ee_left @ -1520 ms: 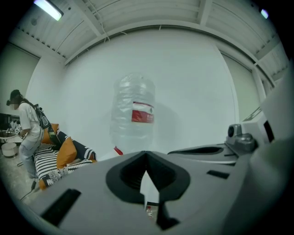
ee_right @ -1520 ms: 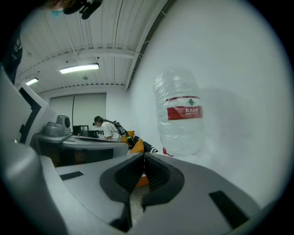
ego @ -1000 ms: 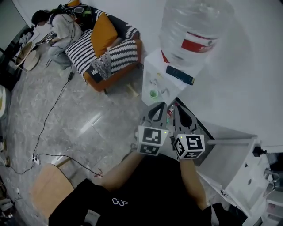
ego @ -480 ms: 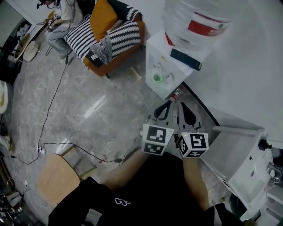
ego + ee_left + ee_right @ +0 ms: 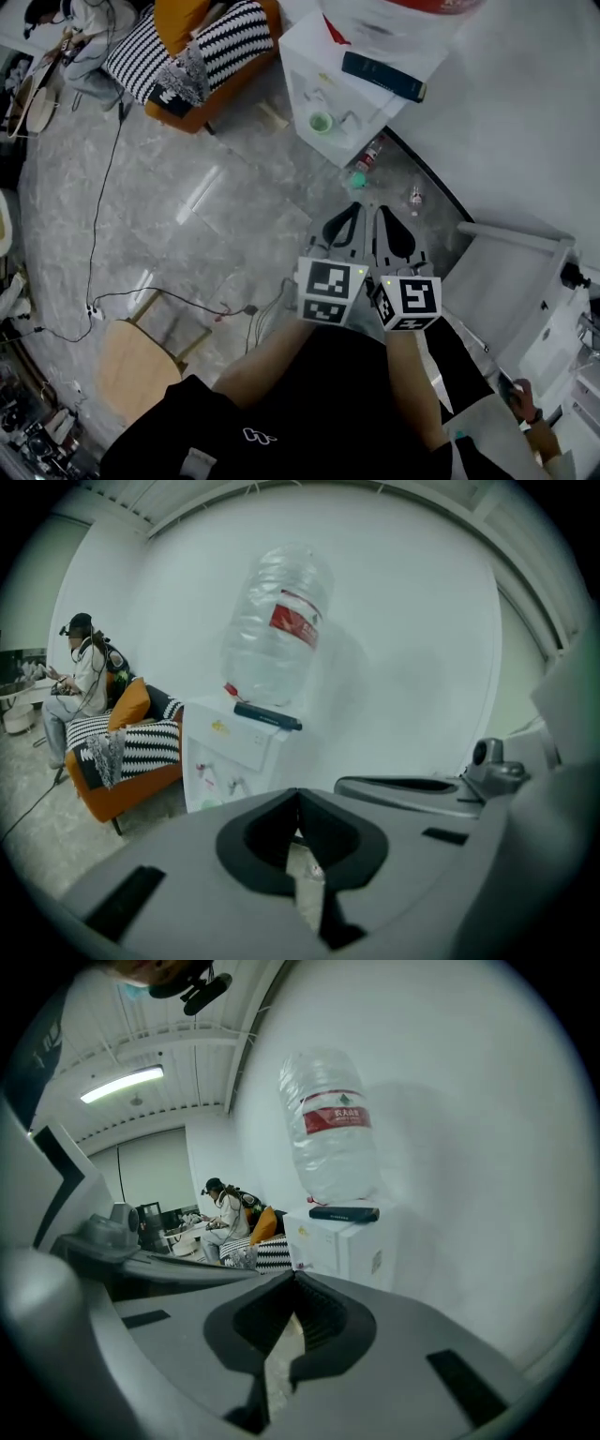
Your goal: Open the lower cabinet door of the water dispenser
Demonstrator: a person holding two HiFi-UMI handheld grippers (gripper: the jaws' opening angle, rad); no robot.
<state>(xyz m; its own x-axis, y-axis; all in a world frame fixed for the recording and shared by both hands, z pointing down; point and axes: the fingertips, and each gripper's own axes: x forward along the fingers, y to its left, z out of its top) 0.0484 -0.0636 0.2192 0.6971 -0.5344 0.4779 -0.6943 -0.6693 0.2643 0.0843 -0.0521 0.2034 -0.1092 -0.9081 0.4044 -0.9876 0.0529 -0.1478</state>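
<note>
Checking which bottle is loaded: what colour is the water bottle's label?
Red label, best seen in the right gripper view.

Bright and even indoors. Lit from a strip lamp [image 5: 122, 1084] at ten o'clock in the right gripper view. Pale glare streaks on the floor [image 5: 200, 194] at ten o'clock of the head view. Soft bottle [image 5: 333, 1129] shadow on the wall [image 5: 487, 1194] toward three o'clock. Heavy fisheye bending and dark corners in both gripper views. Left tongs [image 5: 295, 790] and right tongs [image 5: 292, 1273] blurred up close.
</note>
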